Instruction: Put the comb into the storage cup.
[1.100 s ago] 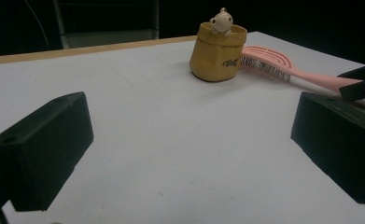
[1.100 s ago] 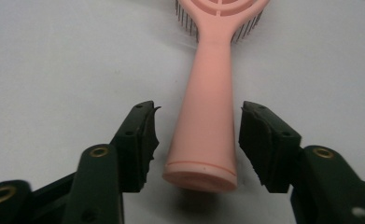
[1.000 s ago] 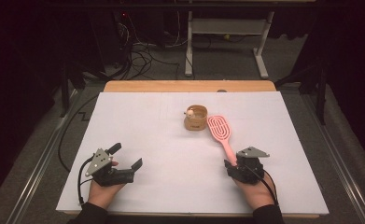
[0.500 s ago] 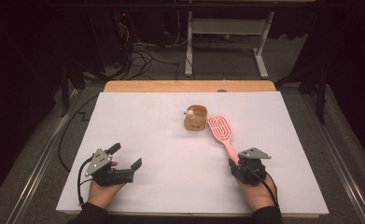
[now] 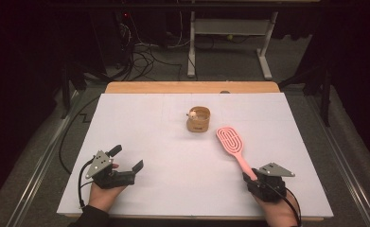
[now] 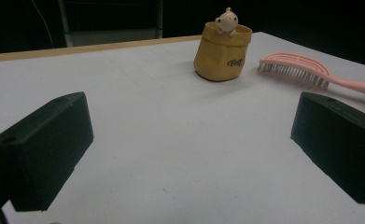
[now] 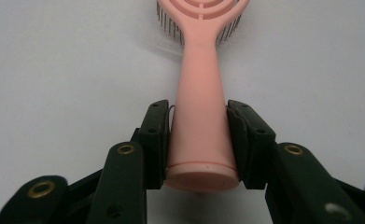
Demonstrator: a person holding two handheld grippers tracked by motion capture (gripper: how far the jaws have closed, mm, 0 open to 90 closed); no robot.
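Note:
A pink hairbrush point(image 5: 230, 140) lies bristles down on the white table point(image 5: 163, 142), right of centre. My right gripper point(image 5: 251, 177) is shut on the end of its handle. In the right gripper view both pads point(image 7: 157, 135) press the sides of the brush handle point(image 7: 201, 56); the jaws have just closed on it. My left gripper point(image 5: 127, 158) rests at the near left, open, with nothing between its wide-apart jaws point(image 6: 189, 135). A small yellow bag-shaped pot point(image 5: 198, 119) with a little figure on its rim stands behind the brush, and appears again as the pot point(image 6: 222, 49) beside the brush point(image 6: 294, 70).
A wooden strip point(image 5: 192, 87) runs along the table's far edge. Beyond it are cables on the floor point(image 5: 140, 56) and a white desk frame point(image 5: 230, 42). Bare white surface lies between the two grippers.
The right gripper closed on the brush handle and drew the brush toward the near right edge. The left gripper kept still.

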